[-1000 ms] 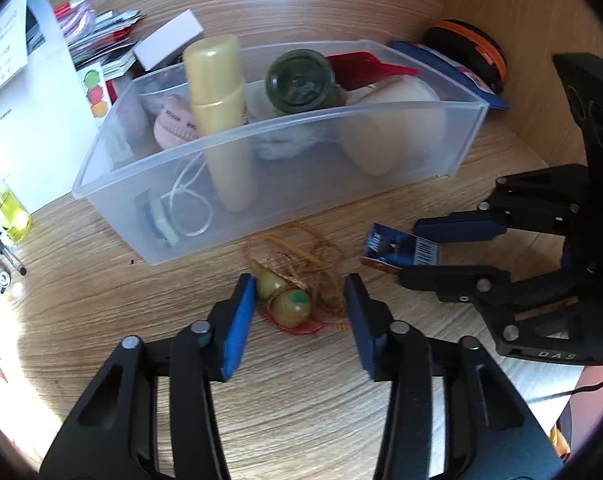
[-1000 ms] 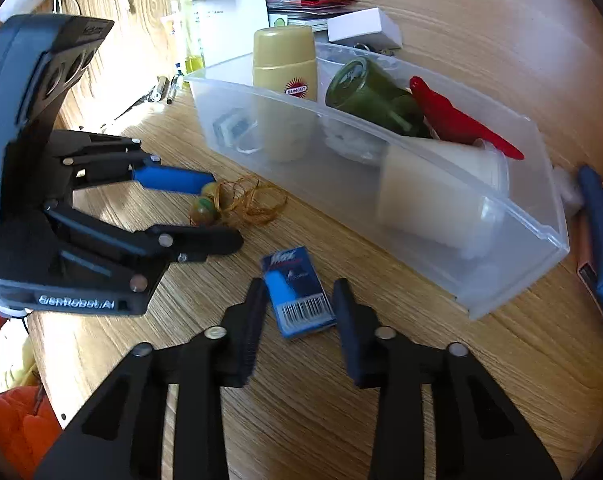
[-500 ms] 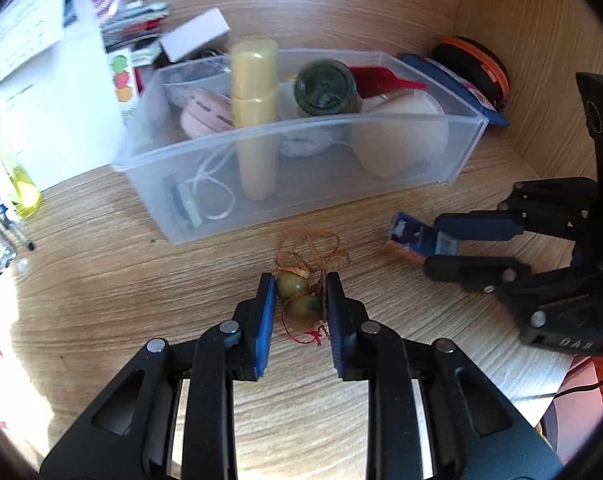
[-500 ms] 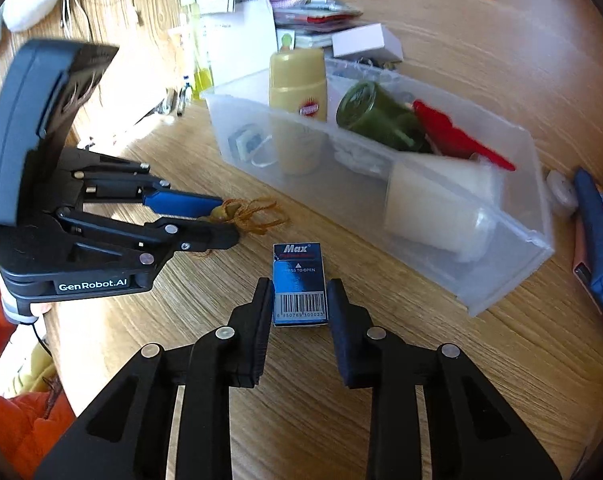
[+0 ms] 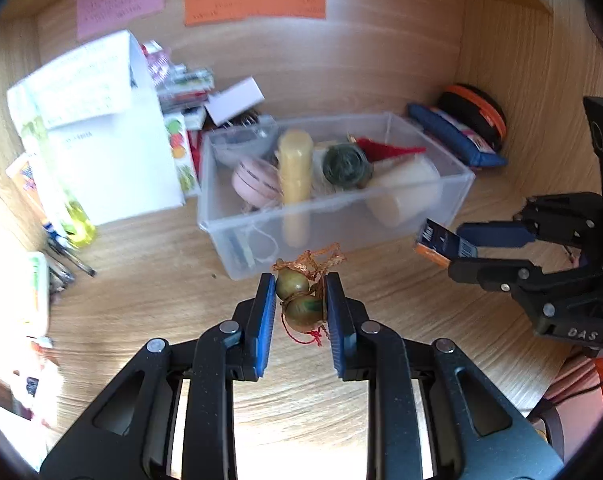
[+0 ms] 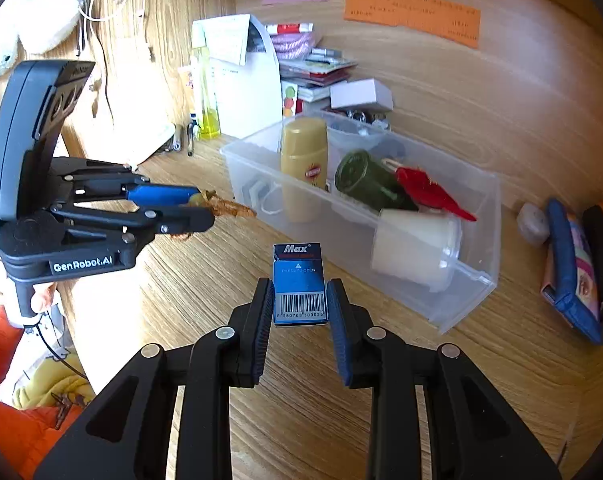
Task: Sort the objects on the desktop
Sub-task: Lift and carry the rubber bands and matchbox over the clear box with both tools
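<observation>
My left gripper (image 5: 300,304) is shut on a small gourd charm (image 5: 301,298), two olive beads with a tangle of brown and red cord, held off the wooden desk. My right gripper (image 6: 299,306) is shut on a small blue "Max" box (image 6: 298,284) with a barcode, also lifted. Beyond both stands a clear plastic bin (image 5: 457,184) holding a yellow bottle (image 5: 295,168), a green jar (image 5: 345,164), a pink round case (image 5: 255,180), a red item and a pale cup. In the right wrist view the left gripper (image 6: 205,210) is at the left with the charm's cord (image 6: 233,209) sticking out.
A white folded paper stand (image 5: 113,140), a yellow-green bottle (image 5: 75,220) and pens (image 5: 67,258) sit left of the bin. A white box (image 5: 235,100) and packets lie behind it. A blue pouch (image 5: 453,136) and a black-orange disc (image 5: 473,114) rest against the right wall.
The left gripper closed on the gourd charm and lifted it. The right gripper rose with the blue box. Both now sit higher and further back from the bin.
</observation>
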